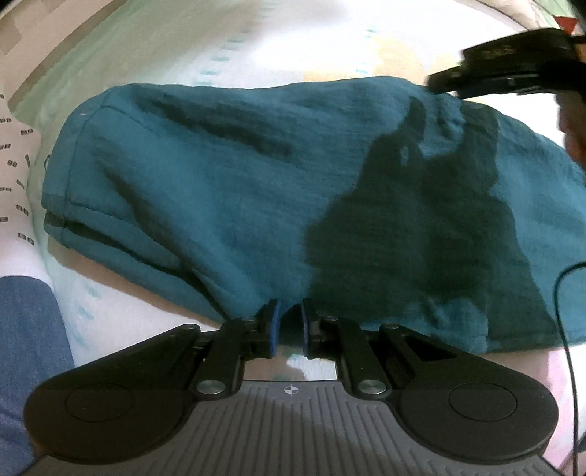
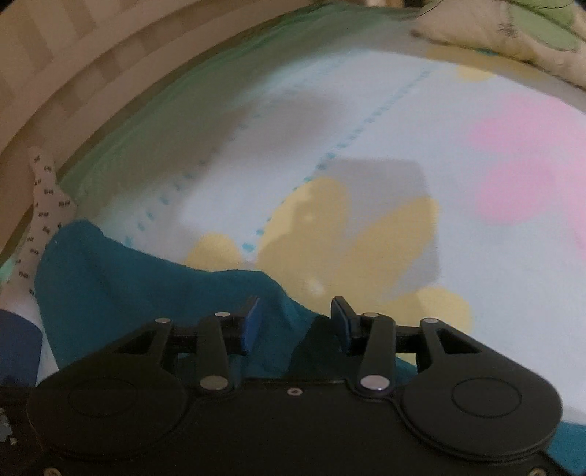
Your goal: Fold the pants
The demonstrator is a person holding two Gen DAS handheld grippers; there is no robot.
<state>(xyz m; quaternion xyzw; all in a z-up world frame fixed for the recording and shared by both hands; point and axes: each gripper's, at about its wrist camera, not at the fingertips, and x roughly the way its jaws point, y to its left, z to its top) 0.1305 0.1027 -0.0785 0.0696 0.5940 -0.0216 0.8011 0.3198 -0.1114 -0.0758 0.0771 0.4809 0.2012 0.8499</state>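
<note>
The teal pants (image 1: 227,190) lie folded in a thick bundle on a patterned bed sheet (image 1: 256,44). My left gripper (image 1: 289,326) sits at the near edge of the bundle, its blue pads a narrow gap apart with nothing between them. The right gripper shows in the left wrist view (image 1: 512,69) above the far right of the pants. In the right wrist view the right gripper (image 2: 295,322) is open above the far edge of the teal pants (image 2: 128,285), holding nothing.
The sheet (image 2: 366,121) has yellow and pink shapes and dotted blue lines. A crumpled blanket (image 2: 512,33) lies at the far right. A wooden bed frame (image 2: 55,80) runs along the left. Blue denim (image 1: 25,348) is at the near left.
</note>
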